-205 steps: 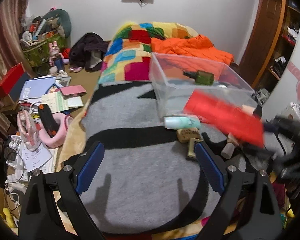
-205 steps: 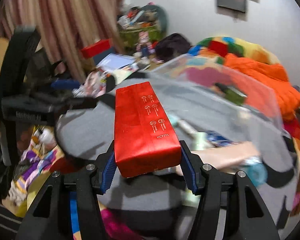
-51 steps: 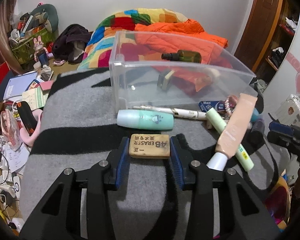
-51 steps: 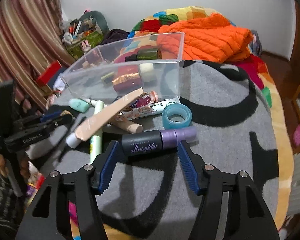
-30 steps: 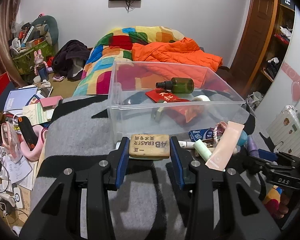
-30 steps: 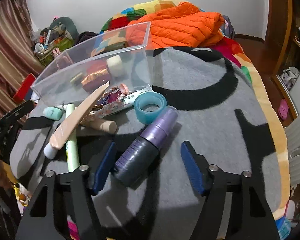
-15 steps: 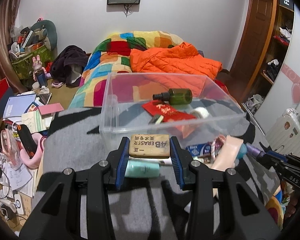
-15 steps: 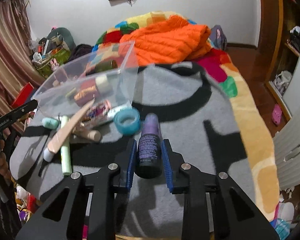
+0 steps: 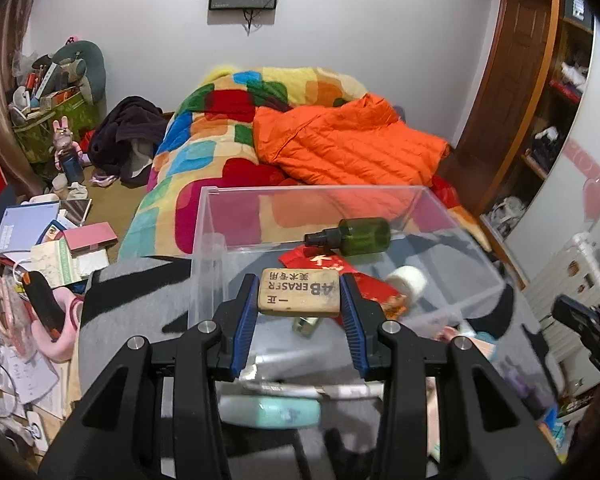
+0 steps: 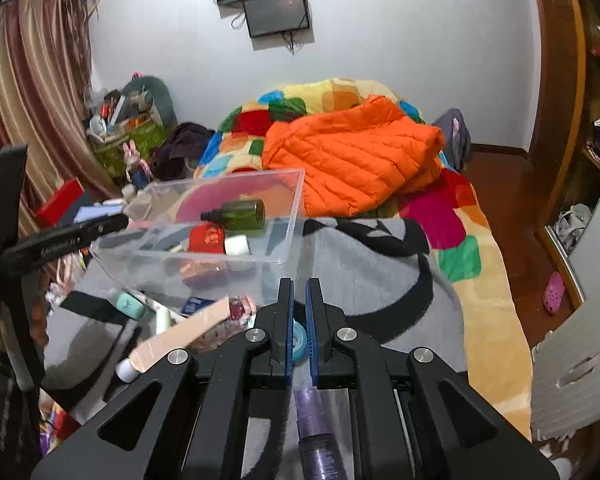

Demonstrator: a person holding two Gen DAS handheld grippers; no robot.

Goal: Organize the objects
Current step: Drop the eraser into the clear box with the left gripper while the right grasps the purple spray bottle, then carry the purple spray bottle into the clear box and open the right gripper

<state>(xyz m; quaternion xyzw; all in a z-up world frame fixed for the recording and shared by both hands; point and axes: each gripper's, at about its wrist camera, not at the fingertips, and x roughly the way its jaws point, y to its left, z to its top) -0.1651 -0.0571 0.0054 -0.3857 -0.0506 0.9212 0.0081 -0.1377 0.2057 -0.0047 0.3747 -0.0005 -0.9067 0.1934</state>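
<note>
My left gripper is shut on a tan eraser and holds it above the open clear plastic bin. The bin holds a green bottle, a red packet and a white tape roll. My right gripper is shut with nothing between its tips. The purple spray bottle lies on the grey blanket under its body, with a teal tape roll just ahead.
Loose tubes, a mint bottle and a beige tube lie on the grey blanket beside the bin. An orange jacket lies behind. The floor at left is cluttered with books and boxes.
My left gripper has risen with the eraser from the blanket to over the bin. My right gripper has lost the purple bottle, which slid back beneath it, and its jaws have closed together.
</note>
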